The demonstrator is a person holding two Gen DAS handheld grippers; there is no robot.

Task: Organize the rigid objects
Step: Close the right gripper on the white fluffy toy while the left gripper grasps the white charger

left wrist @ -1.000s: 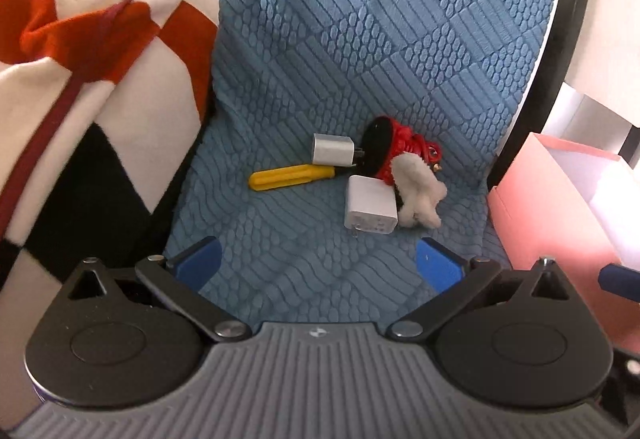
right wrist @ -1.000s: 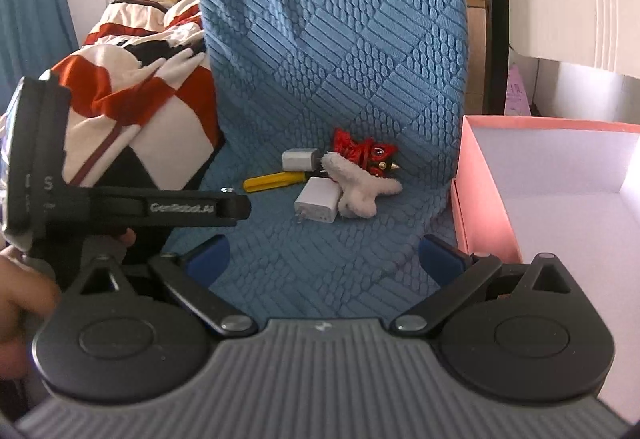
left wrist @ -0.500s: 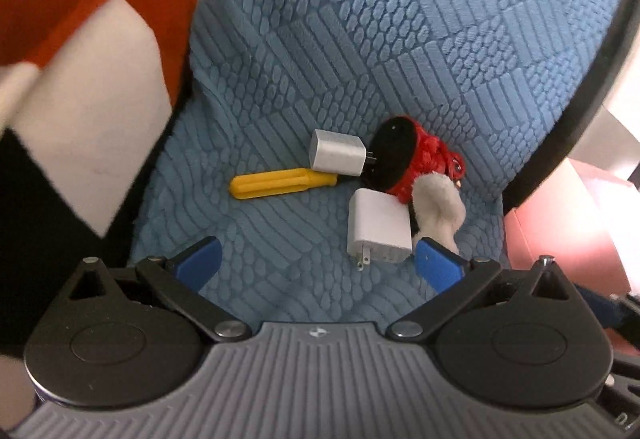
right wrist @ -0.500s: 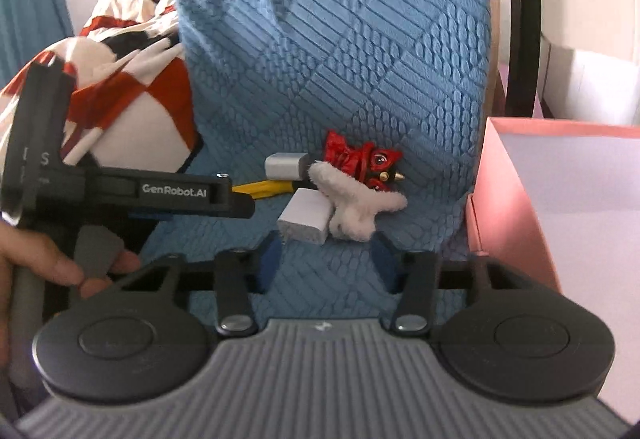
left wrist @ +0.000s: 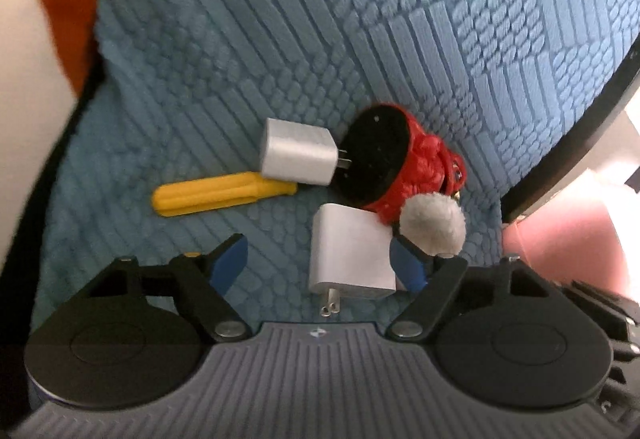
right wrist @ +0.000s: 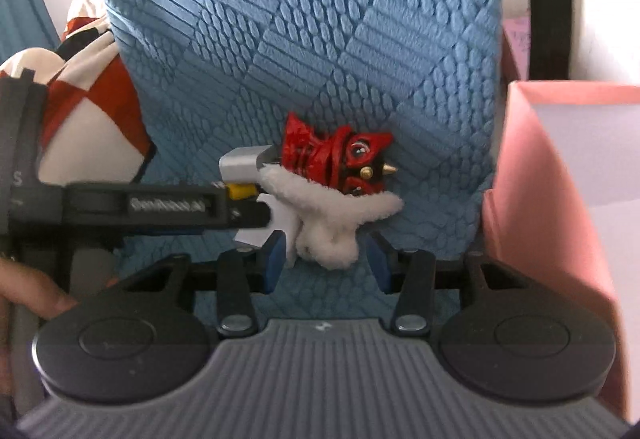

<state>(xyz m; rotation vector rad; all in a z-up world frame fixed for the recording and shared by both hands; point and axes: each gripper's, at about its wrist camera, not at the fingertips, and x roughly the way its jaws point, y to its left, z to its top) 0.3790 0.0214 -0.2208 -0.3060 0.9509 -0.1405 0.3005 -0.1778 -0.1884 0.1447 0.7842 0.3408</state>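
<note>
On the blue textured seat [left wrist: 360,39] lie a yellow handle [left wrist: 216,195], a silver charger [left wrist: 296,155], a red figurine [left wrist: 404,175] with a black base, a white fluffy toy [left wrist: 434,225] and a white charger [left wrist: 352,259]. My left gripper [left wrist: 319,265] straddles the white charger and its jaws are closing. The right pad is at the charger's edge and the left pad stands well apart from it. My right gripper [right wrist: 326,263] is half narrowed around the lower end of the fluffy toy [right wrist: 332,227], with small gaps on both sides. The red figurine [right wrist: 336,159] sits just behind.
A pink box [right wrist: 520,179] with a pale inside stands at the seat's right edge. A red, white and black blanket [left wrist: 40,19] lies to the left. The chair's black frame [left wrist: 560,143] runs along the right. A hand [right wrist: 32,303] holds the left gripper's body [right wrist: 140,207].
Both grippers have come down and forward to the pile. The left jaws have narrowed around the white charger. The right jaws went from wide to half shut and now flank the fluffy toy.
</note>
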